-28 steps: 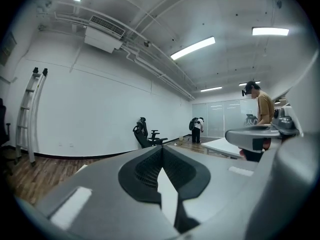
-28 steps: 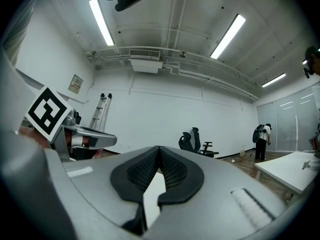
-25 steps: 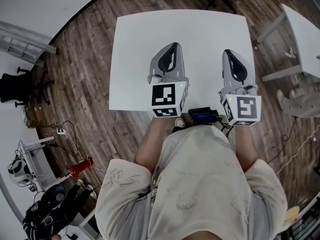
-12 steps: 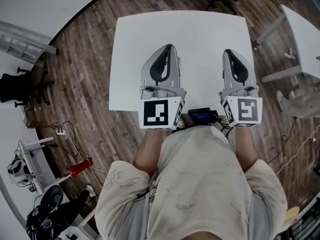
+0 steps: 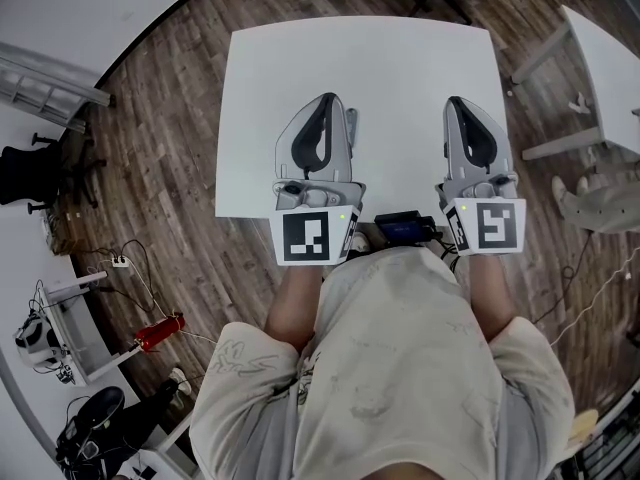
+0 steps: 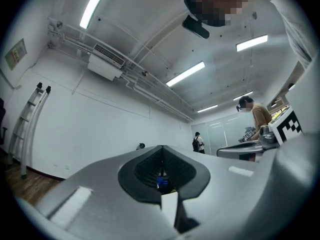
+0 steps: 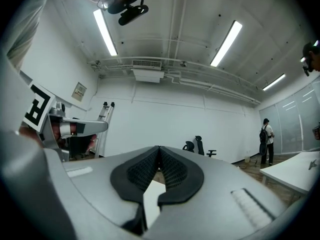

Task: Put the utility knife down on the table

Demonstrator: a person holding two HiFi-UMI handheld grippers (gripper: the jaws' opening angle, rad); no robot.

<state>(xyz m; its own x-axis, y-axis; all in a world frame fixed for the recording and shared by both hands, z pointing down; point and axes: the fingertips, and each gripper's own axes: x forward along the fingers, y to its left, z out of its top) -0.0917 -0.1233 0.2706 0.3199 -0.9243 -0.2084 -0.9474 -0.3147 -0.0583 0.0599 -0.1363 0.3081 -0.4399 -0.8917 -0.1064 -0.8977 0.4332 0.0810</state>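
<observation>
Utility knife: can't make it out in any view, so where it lies is unclear. Left gripper [image 6: 162, 148] pads [image 6: 145, 166] are pressed together at the tip; a small blue bit [image 6: 161, 182] sits low in the gap behind where they meet, too small to tell what it is. Right gripper [image 7: 159, 148] pads [image 7: 172, 171] are also together, nothing between them, only a pale strip of surface showing through the lower gap. In the head view both grippers point toward the far side over the near half of the white table [image 5: 400, 58], left gripper [image 5: 330, 98] at left, right gripper [image 5: 458, 102] at right, well apart, marker cubes facing the camera at the near table edge. Black box with a blue face [image 5: 405, 229] sits between the two cubes, just at the near edge, against the person's shirt [image 5: 400, 368]. Further out: wood floor [image 5: 170, 118], second white table [image 5: 610, 68] far right, ladder [image 6: 30, 129] leaning on the left wall, office chairs [image 7: 199, 146] by the far wall, people standing in the distance [image 7: 265, 139].
</observation>
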